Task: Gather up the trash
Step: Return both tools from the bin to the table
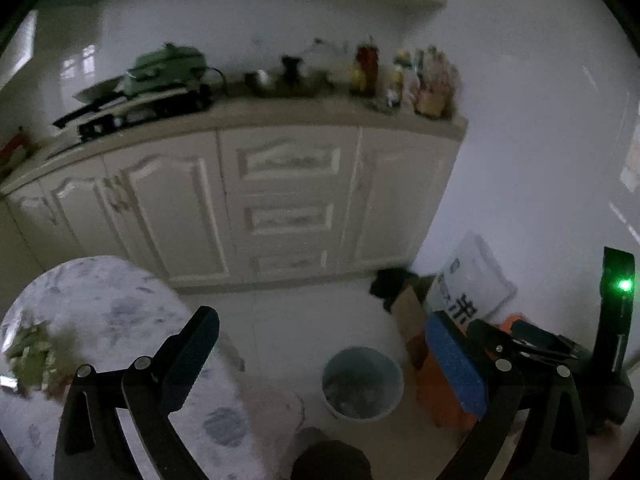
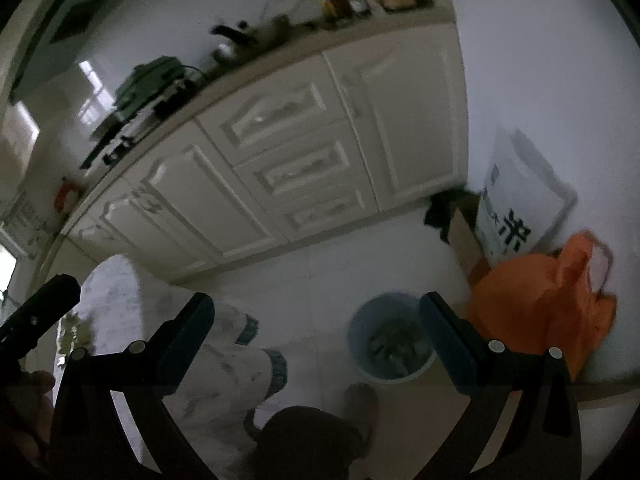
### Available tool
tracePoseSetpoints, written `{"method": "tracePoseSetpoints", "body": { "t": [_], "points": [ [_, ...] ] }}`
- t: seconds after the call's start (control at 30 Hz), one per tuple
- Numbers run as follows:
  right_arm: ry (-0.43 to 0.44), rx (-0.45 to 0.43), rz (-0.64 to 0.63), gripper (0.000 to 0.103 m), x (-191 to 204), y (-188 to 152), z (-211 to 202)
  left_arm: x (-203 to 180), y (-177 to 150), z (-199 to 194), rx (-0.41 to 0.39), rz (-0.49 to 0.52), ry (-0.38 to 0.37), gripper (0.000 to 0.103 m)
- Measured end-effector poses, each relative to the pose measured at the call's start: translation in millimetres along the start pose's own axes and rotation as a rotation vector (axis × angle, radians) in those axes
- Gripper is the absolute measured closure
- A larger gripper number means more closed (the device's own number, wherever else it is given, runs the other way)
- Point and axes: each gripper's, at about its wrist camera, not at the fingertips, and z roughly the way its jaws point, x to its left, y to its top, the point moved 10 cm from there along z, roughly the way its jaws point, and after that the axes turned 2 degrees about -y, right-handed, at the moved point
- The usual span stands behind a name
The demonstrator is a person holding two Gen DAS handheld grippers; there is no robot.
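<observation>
A pale blue waste bin (image 1: 362, 384) stands on the white floor, with dark trash inside; it also shows in the right wrist view (image 2: 390, 340). A pile of green vegetable scraps (image 1: 30, 356) lies on the round marble-patterned table (image 1: 104, 304) at the lower left. My left gripper (image 1: 324, 354) is open and empty, held above the floor between table and bin. My right gripper (image 2: 316, 330) is open and empty, above the bin's left side. The right gripper's body (image 1: 532, 344) shows at the right of the left wrist view.
White kitchen cabinets (image 1: 280, 200) run along the back, with a stove, pans and bottles on the counter. An orange plastic bag (image 2: 552, 304), a white sack (image 2: 520, 200) and a cardboard box (image 2: 466, 236) stand by the right wall. The person's leg and shoe (image 2: 360, 408) are below.
</observation>
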Motion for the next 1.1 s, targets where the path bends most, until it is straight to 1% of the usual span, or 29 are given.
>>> {"method": "tracePoseSetpoints", "body": {
  "t": [0.13, 0.27, 0.4, 0.43, 0.53, 0.63, 0.77, 0.9, 1.0, 1.03, 1.1],
  "points": [
    [0.023, -0.057, -0.077, 0.0, 42, 8, -27, 23, -8, -50, -0.069, -0.036, 0.034, 0.001],
    [0.072, -0.113, -0.151, 0.0, 91, 11, -52, 50, -22, -105, -0.132, -0.081, 0.079, 0.001],
    [0.117, -0.156, -0.226, 0.0, 142, 9, -73, 77, -41, -166, -0.203, -0.12, 0.143, 0.001],
    [0.13, -0.162, -0.245, 0.0, 155, 7, -77, 78, -46, -174, -0.214, -0.127, 0.158, 0.001],
    [0.174, -0.181, -0.311, 0.0, 195, -2, -89, 99, -65, -219, -0.264, -0.167, 0.218, 0.001],
    [0.23, -0.19, -0.365, 0.0, 236, -15, -98, 112, -86, -253, -0.298, -0.203, 0.272, 0.001],
    [0.282, -0.192, -0.44, 0.0, 280, -34, -103, 137, -123, -302, -0.326, -0.256, 0.355, 0.001],
    [0.33, -0.179, -0.507, 0.0, 321, -54, -103, 148, -160, -338, -0.333, -0.308, 0.422, 0.001],
    [0.36, -0.165, -0.561, 0.0, 349, -72, -102, 152, -174, -355, -0.334, -0.341, 0.462, 0.001],
    [0.366, -0.163, -0.573, 0.0, 354, -78, -103, 154, -183, -364, -0.336, -0.354, 0.475, 0.001],
    [0.38, -0.155, -0.606, 0.0, 370, -88, -102, 153, -184, -367, -0.335, -0.37, 0.488, 0.001]
  ]
}}
